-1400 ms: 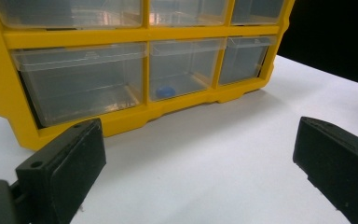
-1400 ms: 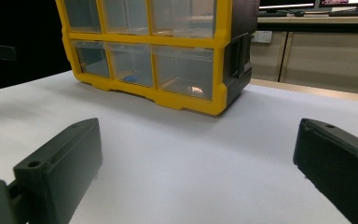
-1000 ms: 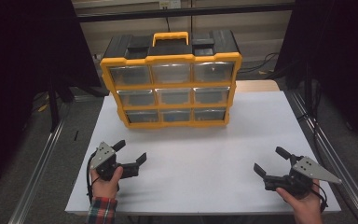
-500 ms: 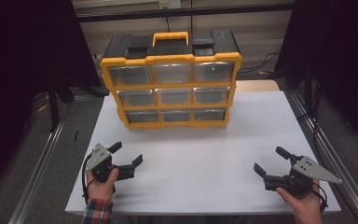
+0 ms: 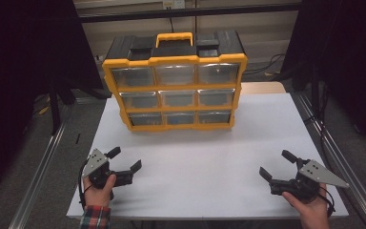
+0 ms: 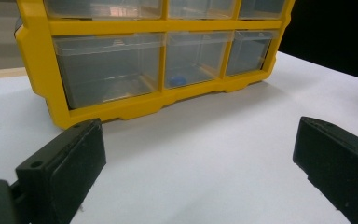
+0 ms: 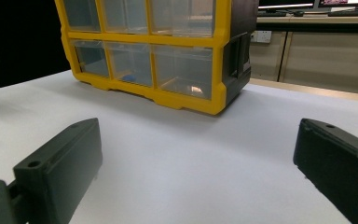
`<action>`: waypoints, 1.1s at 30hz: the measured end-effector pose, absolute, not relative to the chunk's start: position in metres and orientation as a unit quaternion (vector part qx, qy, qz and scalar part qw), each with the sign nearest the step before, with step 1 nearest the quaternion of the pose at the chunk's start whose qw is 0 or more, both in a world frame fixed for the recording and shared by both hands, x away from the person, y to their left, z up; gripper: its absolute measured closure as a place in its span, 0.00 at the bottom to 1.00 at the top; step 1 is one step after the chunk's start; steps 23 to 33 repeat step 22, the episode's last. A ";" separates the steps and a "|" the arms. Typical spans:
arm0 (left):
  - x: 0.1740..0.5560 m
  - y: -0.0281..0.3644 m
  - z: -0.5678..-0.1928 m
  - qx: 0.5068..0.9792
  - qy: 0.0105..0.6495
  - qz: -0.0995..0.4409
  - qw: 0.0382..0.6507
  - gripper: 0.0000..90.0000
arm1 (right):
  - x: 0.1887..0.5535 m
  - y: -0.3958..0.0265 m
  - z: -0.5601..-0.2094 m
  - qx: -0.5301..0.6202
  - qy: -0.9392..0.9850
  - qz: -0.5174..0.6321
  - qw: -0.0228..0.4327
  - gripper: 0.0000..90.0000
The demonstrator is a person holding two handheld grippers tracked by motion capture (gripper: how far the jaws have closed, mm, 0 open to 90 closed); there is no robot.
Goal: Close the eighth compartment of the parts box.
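At the far middle of the desk (image 5: 209,157) stands the organizer (image 5: 176,88), upright, its nine clear drawers facing the person, so both grippers can reach them. Near the front edge, the left gripper (image 5: 124,160) and the right gripper (image 5: 275,164) wait well apart from it, jaws open and empty, probably ready to approach a drawer.

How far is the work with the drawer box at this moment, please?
Nothing looks done: all nine drawers of the yellow box appear shut. In hand: nothing. The left gripper and right gripper are open and empty near the table's front edge, apart from the box. A small blue thing lies in the bottom middle drawer. Reaching and opening a drawer is left.
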State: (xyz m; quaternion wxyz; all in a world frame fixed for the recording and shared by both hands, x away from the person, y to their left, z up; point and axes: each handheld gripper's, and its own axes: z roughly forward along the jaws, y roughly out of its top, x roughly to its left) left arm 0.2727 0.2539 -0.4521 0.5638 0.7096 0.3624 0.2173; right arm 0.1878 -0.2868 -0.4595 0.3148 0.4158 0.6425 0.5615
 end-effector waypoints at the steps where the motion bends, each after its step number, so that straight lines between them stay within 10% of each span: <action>1: 0.273 0.255 -0.452 0.708 0.362 0.218 0.566 0.03 | 0.188 -0.287 -0.460 0.415 0.642 0.562 0.315 0.01; 33: 0.265 0.259 -0.453 0.698 0.356 0.216 0.582 0.02 | 0.187 -0.288 -0.460 0.418 0.642 0.557 0.319 0.01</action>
